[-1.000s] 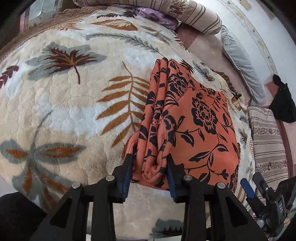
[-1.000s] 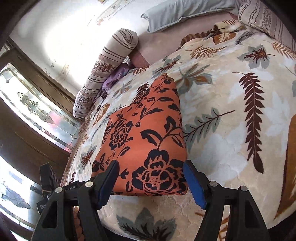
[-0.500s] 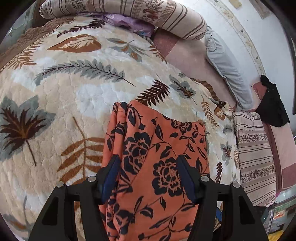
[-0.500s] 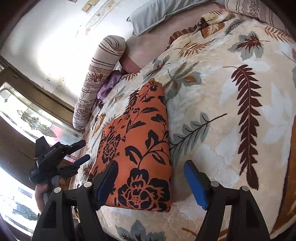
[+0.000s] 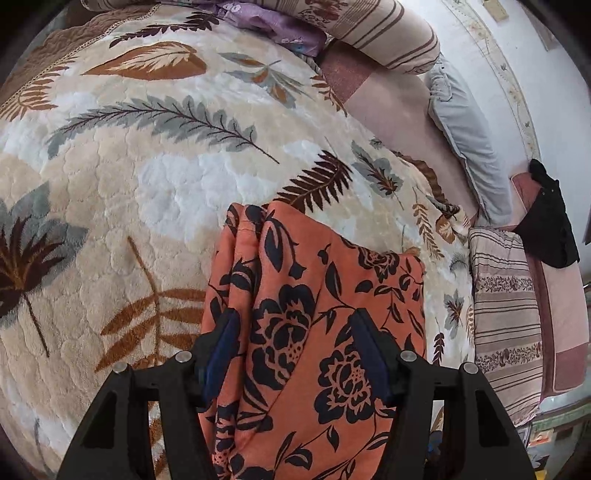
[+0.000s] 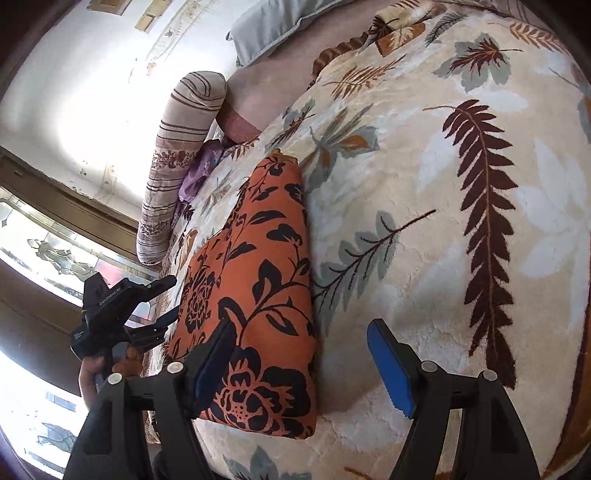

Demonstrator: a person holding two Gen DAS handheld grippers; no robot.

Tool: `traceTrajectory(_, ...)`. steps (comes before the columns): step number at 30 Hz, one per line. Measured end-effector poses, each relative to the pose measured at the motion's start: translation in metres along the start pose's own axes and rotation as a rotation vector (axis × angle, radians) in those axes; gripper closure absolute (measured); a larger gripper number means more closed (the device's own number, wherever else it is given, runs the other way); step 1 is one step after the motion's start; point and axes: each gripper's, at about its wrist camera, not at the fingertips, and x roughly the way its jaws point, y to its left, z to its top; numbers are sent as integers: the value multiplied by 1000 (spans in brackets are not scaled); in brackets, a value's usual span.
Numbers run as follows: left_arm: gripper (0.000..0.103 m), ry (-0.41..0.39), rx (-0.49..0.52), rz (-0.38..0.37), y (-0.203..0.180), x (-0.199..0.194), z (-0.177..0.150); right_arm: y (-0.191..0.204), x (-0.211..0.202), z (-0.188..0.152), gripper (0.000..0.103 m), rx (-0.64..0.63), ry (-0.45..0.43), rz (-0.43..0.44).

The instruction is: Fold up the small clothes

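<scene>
An orange garment with a black flower print (image 5: 314, 317) lies folded into a long strip on the leaf-patterned blanket (image 5: 147, 184). It also shows in the right wrist view (image 6: 255, 295). My left gripper (image 5: 295, 354) is open, hovering over the garment's near end with its jaws either side of the cloth. My right gripper (image 6: 301, 365) is open above the garment's other end; its left finger (image 6: 214, 354) is over the cloth and its right finger over bare blanket. The left gripper also shows in the right wrist view (image 6: 162, 306), held in a hand.
Striped bolster pillows (image 5: 369, 29) (image 5: 506, 314), a grey pillow (image 5: 469, 147), a purple cloth (image 5: 266, 22) and a black garment (image 5: 550, 221) lie around the bed's far edges. A window (image 6: 44, 258) stands beside the bed.
My left gripper let go of the bunched cloth, opened and rose over the garment. My right gripper drew back and shifted right off the garment. The garment now lies flat.
</scene>
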Motion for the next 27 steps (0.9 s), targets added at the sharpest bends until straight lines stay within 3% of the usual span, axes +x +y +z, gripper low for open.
traceTrajectory(3, 40, -2, 27, -24, -7, -2, -1, -1, 3, -1, 27, 0, 6, -9)
traceTrajectory(7, 40, 20, 26, 21, -4, 9, -2, 1, 7, -3, 27, -13, 20, -12)
traceTrajectory(12, 40, 26, 46, 13, -3, 12, -6, -1, 3, -2, 27, -3, 5, -20)
traceTrajectory(14, 59, 29, 54, 17, -3, 13, -6, -1, 5, -2, 27, -2, 11, -23)
traceTrajectory(15, 89, 36, 55, 35, -3, 14, -6, 0, 5, -3, 27, -7, 12, -25)
traceTrajectory(16, 95, 29, 48, 50, -1, 13, -5, 2, 5, -3, 27, -15, 12, -26)
traceTrajectory(18, 96, -30, 26, 42, 2, -1, -7, 6, 3, -3, 27, -27, 7, -30)
traceTrajectory(21, 97, -141, 80, 86, -3, -28, -18, 8, 1, -4, 27, -34, -4, -42)
traceTrajectory(26, 103, -40, -37, 233, 54, 9, -26, 16, 0, -3, 27, -46, -1, -53)
traceTrajectory(27, 102, -40, -61, 191, 64, 10, -28, 23, -5, -1, 27, -61, -21, -41)
